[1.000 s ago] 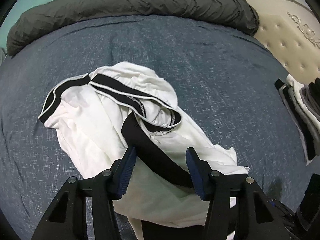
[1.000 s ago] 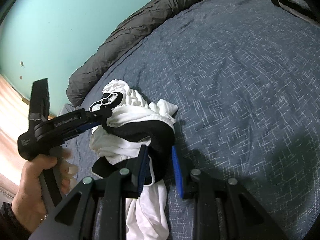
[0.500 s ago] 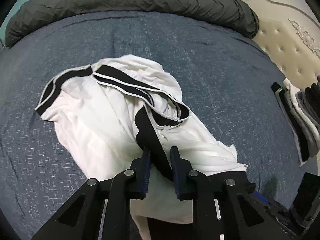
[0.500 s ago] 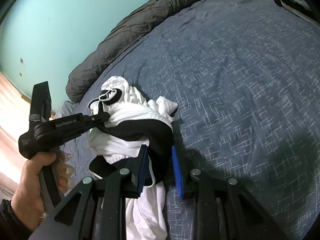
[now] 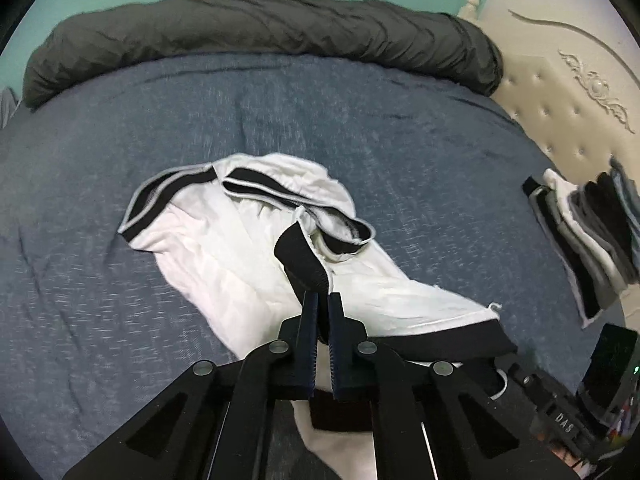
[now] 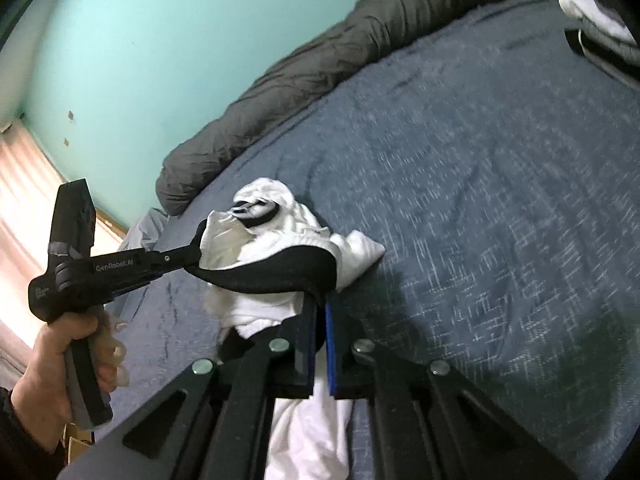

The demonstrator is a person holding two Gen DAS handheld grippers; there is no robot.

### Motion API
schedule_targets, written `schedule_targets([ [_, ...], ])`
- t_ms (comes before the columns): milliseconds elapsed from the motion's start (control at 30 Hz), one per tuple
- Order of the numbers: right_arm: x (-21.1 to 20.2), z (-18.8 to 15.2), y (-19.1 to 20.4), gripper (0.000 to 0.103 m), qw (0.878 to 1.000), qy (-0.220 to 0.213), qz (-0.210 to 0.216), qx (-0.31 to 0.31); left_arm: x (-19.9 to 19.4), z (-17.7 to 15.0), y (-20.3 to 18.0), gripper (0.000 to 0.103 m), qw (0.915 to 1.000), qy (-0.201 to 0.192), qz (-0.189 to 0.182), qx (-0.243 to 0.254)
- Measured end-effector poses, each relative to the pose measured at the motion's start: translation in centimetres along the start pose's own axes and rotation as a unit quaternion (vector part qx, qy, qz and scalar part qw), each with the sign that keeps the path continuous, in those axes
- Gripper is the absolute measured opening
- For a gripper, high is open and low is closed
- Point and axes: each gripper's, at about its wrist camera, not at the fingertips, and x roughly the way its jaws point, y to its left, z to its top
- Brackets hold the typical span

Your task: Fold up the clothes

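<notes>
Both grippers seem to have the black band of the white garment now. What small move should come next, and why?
Probably lift and draw the hands apart. The left gripper and right gripper have just closed on the black band, which sags between them, while the white garment lies crumpled on the blue bedspread. Stretching the band should open it for folding.

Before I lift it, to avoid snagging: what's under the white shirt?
The blue blanket shows all around the white shirt. Whatever lies directly beneath it is covered by the bunched fabric.

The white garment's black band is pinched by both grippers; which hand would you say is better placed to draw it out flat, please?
Probably the left: the left gripper holds the black band at its free end over open bedspread, while the right gripper anchors the near end.
</notes>
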Motion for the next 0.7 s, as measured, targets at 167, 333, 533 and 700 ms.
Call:
schedule_targets([
  [167, -3.4, 1.3, 4.0, 0.003, 0.998, -0.024, 0.009, -0.052, -4.7, -0.4, 0.3, 0.004, 0.9996, -0.028, -0.001, -0.005],
  [333, -6.7, 3.8, 9.7, 0.003, 0.993, -0.040, 0.018, -0.114, -11.1, -0.1, 0.6, 0.004, 0.9977, -0.065, -0.005, -0.015],
  [533, -12.9, 7.4, 17.5, 0.002, 0.979, -0.078, 0.028, -0.188, -20.6, 0.3, 0.1, 0.000, 0.9922, -0.122, -0.006, -0.022],
  [700, -17.7, 9.2, 23.0, 0.002, 0.967, -0.092, 0.022, -0.238, -27.2, 0.0, -0.7, 0.000, 0.9887, -0.148, -0.012, -0.022],
])
